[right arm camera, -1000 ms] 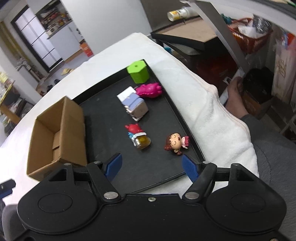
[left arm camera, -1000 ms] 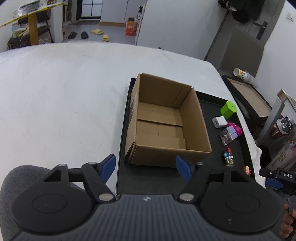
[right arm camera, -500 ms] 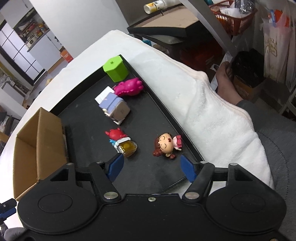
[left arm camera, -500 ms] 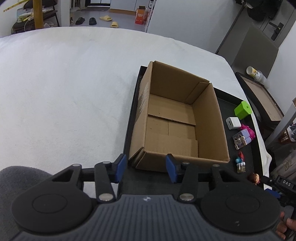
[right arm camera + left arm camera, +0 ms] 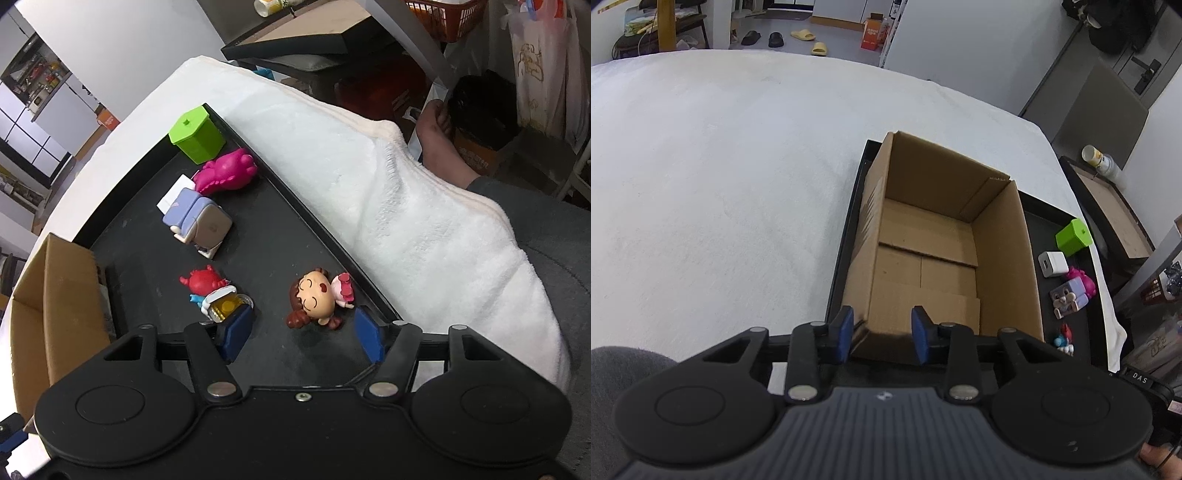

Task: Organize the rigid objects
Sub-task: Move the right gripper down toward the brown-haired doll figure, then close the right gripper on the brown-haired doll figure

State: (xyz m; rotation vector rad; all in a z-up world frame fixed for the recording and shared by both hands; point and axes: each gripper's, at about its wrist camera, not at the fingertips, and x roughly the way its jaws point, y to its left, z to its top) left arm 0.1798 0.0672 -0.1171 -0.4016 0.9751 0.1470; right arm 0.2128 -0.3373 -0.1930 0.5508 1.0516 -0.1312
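Our left gripper [image 5: 882, 334] has closed in on the cardboard box [image 5: 945, 251]: its blue pads, wide apart a second ago, are now much narrower and bracket the box's near left corner, though we can't tell if they touch it. Our right gripper [image 5: 303, 332] has dropped toward the brown-haired doll [image 5: 317, 299], which now lies just ahead of its spread fingers, and its left pad now sits right against the red-capped figurine [image 5: 214, 295], beside the doll.
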